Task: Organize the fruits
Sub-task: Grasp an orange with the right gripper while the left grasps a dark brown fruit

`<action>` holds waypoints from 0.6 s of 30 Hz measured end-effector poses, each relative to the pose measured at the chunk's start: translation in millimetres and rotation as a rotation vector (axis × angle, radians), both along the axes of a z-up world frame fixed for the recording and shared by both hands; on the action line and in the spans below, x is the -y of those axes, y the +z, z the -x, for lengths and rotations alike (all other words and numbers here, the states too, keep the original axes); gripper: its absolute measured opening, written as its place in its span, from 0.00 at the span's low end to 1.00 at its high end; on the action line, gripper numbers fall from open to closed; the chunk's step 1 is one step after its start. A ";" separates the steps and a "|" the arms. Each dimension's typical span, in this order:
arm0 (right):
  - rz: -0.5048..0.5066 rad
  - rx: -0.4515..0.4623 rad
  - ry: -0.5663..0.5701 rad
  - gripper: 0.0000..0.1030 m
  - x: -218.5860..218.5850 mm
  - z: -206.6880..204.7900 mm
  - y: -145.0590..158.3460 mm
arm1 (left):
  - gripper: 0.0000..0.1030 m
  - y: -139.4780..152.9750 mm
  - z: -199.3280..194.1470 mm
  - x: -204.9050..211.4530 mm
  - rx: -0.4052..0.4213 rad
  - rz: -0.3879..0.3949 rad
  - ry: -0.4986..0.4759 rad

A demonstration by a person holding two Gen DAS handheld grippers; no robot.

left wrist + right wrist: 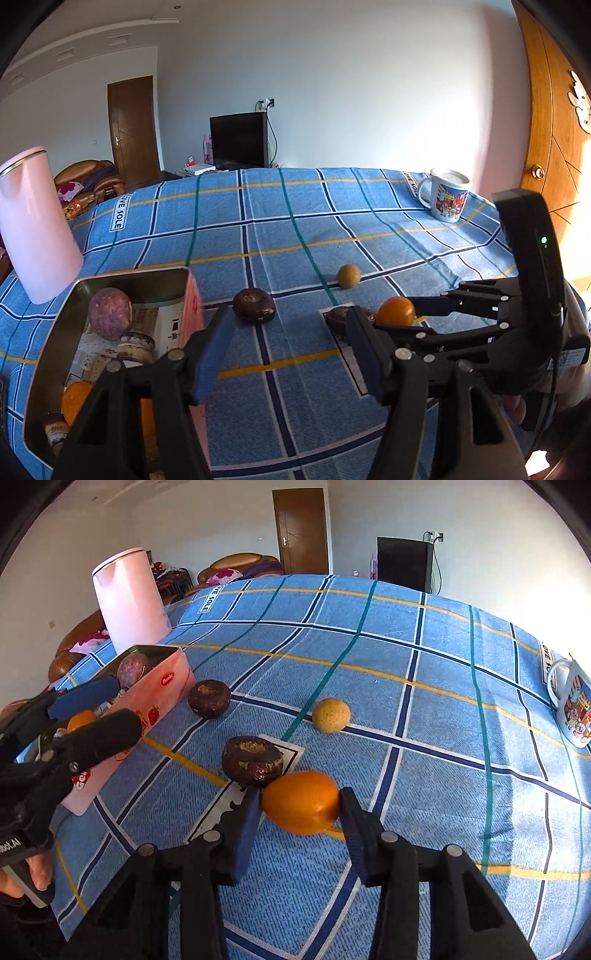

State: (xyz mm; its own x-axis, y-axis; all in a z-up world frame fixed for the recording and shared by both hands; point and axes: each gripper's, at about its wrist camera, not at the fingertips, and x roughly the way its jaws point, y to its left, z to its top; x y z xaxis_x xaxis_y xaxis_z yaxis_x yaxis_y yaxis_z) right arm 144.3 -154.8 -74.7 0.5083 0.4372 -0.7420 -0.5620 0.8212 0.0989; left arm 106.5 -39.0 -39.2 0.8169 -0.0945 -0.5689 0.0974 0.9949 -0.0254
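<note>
Right tool clamped on the orange fruit, pads pressing both sides, fruit apparently just off the cloth of the counter. Touching or nearly touching the fruit's far-left side: a dark wrinkled fruit. Farther toward the tin: a second dark fruit, just beside the tin's near corner. Right of that one, well apart: a small yellow-brown round fruit.

Left tool spread wide, holding nothing, hovering just right of the tin. Inside the tin: a purple fruit, another orange and some wrapped snacks. Behind the tin: a pink kettle. Far from the tin, at the counter's other edge: a mug.

Step in hand, by judgement: carrying the orange fruit over to the tin. Advice for doing it well:
- Lift clear before travelling, to avoid nudging the dark fruit alongside.
- Keep the squeeze steady; round, smooth skin likely to slip if loosened.
- Clear the tin's rim, then lower into the free space between the purple fruit and the orange already inside.
- Keep the left tool out of the path, or use it to steady the tin.
- Release low, not from height.
</note>
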 end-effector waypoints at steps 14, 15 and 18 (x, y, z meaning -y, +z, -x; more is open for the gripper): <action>-0.127 0.083 -0.198 0.43 47.8 2.2 18.2 | 0.63 -22.3 -40.3 42.0 -0.160 0.022 -0.119; -0.135 0.082 -0.202 0.43 49.5 2.1 18.3 | 0.63 -25.5 -44.9 43.1 -0.187 0.031 -0.123; -0.151 0.085 -0.213 0.43 51.4 3.2 18.8 | 0.61 -30.9 -53.9 47.7 -0.223 0.029 -0.125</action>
State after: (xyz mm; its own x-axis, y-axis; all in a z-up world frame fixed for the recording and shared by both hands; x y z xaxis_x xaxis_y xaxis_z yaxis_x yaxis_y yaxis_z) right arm 141.1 -206.2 -55.9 0.6578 0.4167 -0.6274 -0.3901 0.9011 0.1895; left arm 160.4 -86.8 -70.1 0.6527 -0.2058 -0.7291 0.2082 0.9741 -0.0886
